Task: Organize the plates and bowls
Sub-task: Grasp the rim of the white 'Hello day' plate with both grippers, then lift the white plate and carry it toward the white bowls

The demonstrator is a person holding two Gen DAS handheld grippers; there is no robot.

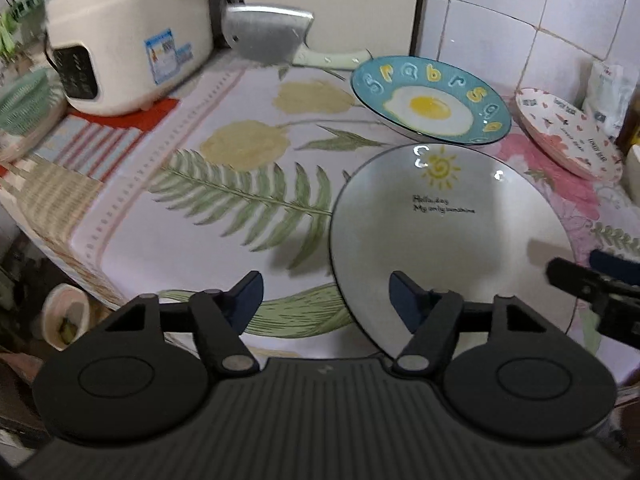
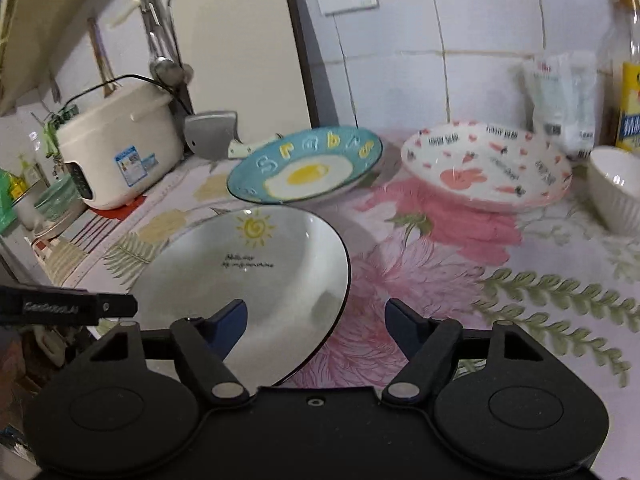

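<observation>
On floral cloth, sun plate (image 1: 448, 240) before both wide-spread grippers (image 1: 326, 300) (image 2: 314, 322), white bowl (image 2: 614, 190) only in right view

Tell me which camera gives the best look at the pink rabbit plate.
The right wrist view. There the pink rabbit plate shows whole, its rabbit, hearts and lettering readable, standing between the blue egg plate and the white bowl. The left wrist view catches it only at the far right edge, foreshortened, its inside mostly hidden.
</observation>
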